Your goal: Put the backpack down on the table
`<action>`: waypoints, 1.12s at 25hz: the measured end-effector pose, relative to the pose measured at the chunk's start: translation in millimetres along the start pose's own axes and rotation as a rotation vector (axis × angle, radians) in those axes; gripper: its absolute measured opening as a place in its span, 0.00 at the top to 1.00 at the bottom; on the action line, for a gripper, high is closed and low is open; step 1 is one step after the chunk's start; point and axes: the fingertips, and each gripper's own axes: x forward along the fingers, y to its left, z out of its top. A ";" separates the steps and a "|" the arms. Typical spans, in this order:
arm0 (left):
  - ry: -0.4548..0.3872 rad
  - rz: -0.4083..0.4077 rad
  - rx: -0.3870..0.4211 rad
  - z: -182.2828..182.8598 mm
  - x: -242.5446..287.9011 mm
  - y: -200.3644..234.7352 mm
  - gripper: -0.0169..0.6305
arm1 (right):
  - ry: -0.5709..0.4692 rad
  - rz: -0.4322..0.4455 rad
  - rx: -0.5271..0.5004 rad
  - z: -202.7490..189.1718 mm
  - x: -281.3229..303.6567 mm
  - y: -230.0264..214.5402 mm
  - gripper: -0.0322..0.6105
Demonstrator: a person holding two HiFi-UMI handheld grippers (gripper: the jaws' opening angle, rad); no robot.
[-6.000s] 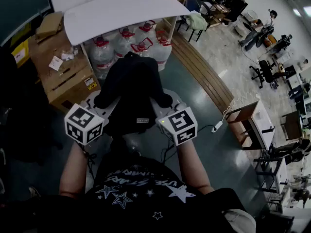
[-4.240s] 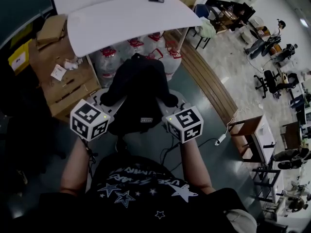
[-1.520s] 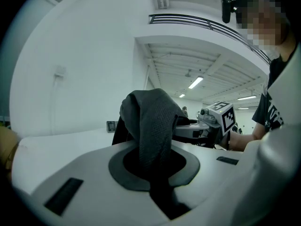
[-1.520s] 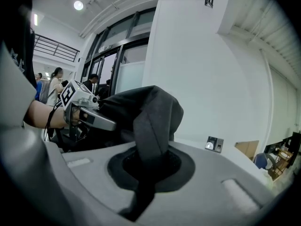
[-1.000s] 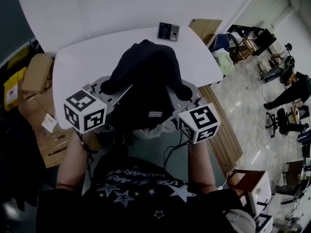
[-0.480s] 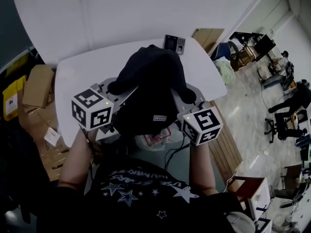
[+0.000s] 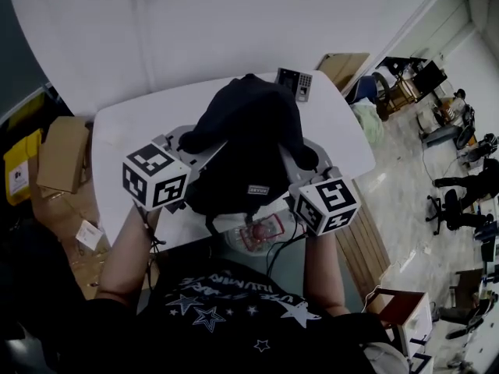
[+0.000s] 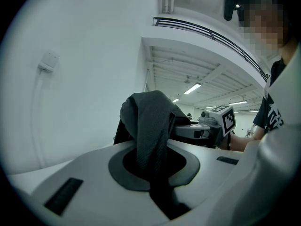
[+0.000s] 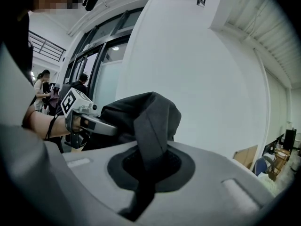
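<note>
The left gripper [image 8: 151, 173] was found closed tight on a dark shoulder strap [image 8: 149, 126] of the black backpack [image 7: 248, 146], the strap being pinched between its jaws. The right gripper [image 9: 145, 173] was found closed likewise on the other strap [image 9: 151, 126]. The backpack was held upright between the two grippers over the near half of the white table [image 7: 129, 131], contact with the tabletop not being established, and a small keypad device [image 7: 296, 83] was noted at the table's far edge.
</note>
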 end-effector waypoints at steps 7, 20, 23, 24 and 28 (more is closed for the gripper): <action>0.005 -0.001 0.011 3.6 3.5 44.0 0.91 | 0.008 -0.005 -0.024 3.7 43.7 -6.9 0.94; 0.003 -0.001 -0.019 -4.6 5.6 102.8 0.90 | -0.006 0.034 -0.032 -1.1 100.0 -8.0 0.94; 0.018 -0.007 0.030 -8.8 3.7 102.4 0.90 | -0.009 0.062 -0.020 -4.0 101.5 -5.0 0.94; 0.019 -0.011 0.044 -10.4 3.0 100.8 0.90 | -0.013 0.068 -0.016 -5.6 100.4 -4.1 0.94; -0.020 -0.015 0.023 -16.3 1.9 94.1 0.90 | -0.024 0.068 -0.025 -10.6 92.7 -0.9 0.94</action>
